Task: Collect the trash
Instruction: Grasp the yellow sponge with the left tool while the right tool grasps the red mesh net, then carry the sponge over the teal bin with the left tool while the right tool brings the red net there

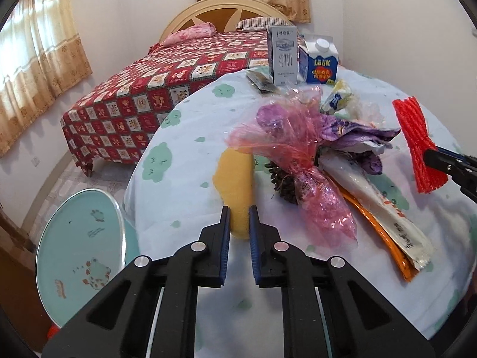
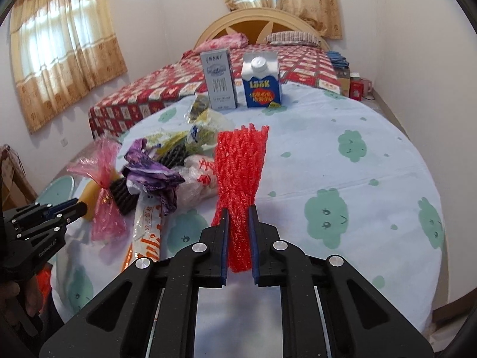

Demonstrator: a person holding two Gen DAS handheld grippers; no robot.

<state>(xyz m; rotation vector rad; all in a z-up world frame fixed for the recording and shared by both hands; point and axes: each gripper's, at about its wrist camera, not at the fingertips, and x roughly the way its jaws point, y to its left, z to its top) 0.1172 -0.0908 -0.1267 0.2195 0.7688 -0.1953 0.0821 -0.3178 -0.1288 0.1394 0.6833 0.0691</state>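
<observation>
On the round table, a pile of trash lies: a pink plastic bag, a purple wrapper, a long white packet and a dark pine cone-like lump. My left gripper is shut on the near end of a yellow foam piece at the pile's left edge. My right gripper is shut on a red foam net sleeve, pinched at its waist and held just above the cloth to the right of the pile. The right wrist view shows the left gripper at the yellow piece.
A grey carton and a blue-and-white carton stand upright at the table's far edge. A bed with a red patterned cover lies beyond. A round teal stool stands below the table's left side. The table's right half holds only cloth.
</observation>
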